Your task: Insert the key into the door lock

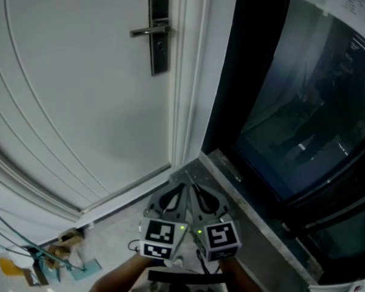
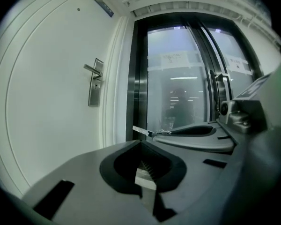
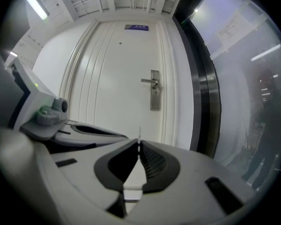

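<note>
Both tools were held low in front of the white panelled door (image 1: 79, 102), and the head view had them side by side at the bottom of the frame, noses almost touching above the grey stone threshold (image 1: 231, 175). That view gave away nothing of the key. The left gripper view did: the thin silver key (image 2: 141, 131) jutted flat-side-on from the tip of the neighbouring tool. The right gripper view showed the same blade edge-on, a bare sliver (image 3: 139, 134) rising from the nose.

The right tongs (image 3: 139, 142) were pressed together on the key, pinching it at its base. The left tongs (image 2: 141, 142) were pressed together too, ribbed pads meeting, and nothing showed between them.

The key was well apart from its target. The dark upright lock plate (image 1: 159, 32) sat high on the door, with the silver lever handle (image 1: 149, 31) pointing left across it. From the right gripper view the plate (image 3: 155, 90) stood almost straight ahead above the blade. From the left gripper view it (image 2: 95, 83) hung off to the left.

Only the right gripper view took in the whole door, up to the small blue sign (image 3: 136, 27) over it. Only the head view caught the litter of paper scraps (image 1: 42, 257) on the floor at the lower left. All three showed the dark-framed glass panel (image 1: 292, 102) to the right of the door.
</note>
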Demonstrator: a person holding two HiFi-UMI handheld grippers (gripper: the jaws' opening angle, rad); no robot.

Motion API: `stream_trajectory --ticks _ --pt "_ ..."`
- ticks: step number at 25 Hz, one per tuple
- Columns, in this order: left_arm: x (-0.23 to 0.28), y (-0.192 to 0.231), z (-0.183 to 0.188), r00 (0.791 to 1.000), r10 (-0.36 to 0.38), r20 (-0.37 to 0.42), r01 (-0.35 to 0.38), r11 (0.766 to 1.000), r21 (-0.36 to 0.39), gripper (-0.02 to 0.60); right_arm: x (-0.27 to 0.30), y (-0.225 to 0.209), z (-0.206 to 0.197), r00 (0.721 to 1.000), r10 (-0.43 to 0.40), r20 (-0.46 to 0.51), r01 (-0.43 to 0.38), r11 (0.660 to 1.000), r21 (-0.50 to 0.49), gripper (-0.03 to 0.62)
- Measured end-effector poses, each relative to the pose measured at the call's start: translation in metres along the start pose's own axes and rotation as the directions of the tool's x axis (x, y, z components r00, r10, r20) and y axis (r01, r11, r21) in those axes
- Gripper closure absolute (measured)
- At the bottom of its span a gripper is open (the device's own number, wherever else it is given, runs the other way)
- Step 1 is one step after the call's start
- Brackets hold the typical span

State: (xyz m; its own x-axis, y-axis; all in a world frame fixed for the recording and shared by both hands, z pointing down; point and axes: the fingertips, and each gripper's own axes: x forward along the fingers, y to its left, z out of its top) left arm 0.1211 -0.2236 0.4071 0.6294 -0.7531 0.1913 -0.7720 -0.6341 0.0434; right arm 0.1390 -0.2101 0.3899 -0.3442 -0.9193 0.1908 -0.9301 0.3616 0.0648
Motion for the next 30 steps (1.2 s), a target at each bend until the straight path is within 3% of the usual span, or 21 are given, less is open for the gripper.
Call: stream_trajectory --ticks 8,16,24,30 --pt "0.027 0.053 0.017 0.999 -0.031 0.021 0.031 1.0 0.001 0.578 0.06 0.002 0.023 1.0 -0.026 0.007 0.026 0.997 -0.078 0.576" --pt "0.049 0.112 0.046 0.997 -0.051 0.061 0.052 0.998 -0.018 0.578 0.119 0.001 0.054 0.998 -0.069 -0.006 0.065 0.962 -0.266 0.576" --pt "0.068 0.157 0.066 0.994 -0.077 0.083 0.078 0.997 -0.012 0.578 0.168 -0.001 0.085 0.993 -0.118 0.025 0.114 0.857 -0.502 0.576" --pt "0.076 0.181 0.082 0.991 -0.091 0.102 0.092 0.996 -0.003 0.578 0.191 -0.004 0.109 0.986 -0.161 0.047 0.152 0.734 -0.661 0.576"
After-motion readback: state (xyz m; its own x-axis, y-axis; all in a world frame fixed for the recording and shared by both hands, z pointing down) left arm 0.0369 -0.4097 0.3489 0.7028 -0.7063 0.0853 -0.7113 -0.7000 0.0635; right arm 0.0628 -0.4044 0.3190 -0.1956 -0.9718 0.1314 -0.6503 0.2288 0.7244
